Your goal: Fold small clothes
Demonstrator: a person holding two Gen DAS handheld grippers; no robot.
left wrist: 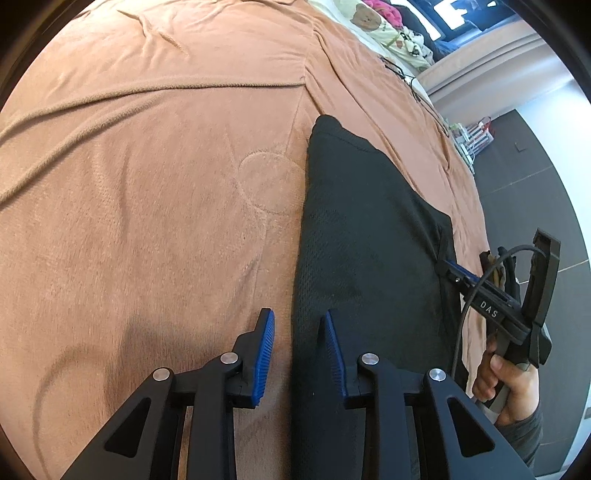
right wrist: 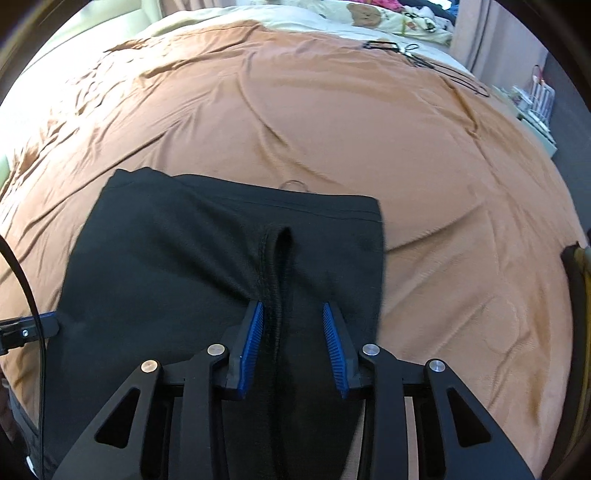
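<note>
Black garment [right wrist: 177, 266] lies between both parted grippers' [left wrist: 299, 354] [right wrist: 293, 345] jaws, seemingly ungripped; the right reads "DAS".

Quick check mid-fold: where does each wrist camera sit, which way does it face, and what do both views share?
Left wrist: on the left tool, angled down at the black garment's left edge; the right tool and holding hand show at right.
Right wrist: on the right tool, angled down across the garment's looped hem; the left tool shows at left.
Shared: garment, brown blanket, bear-print pillow.
</note>
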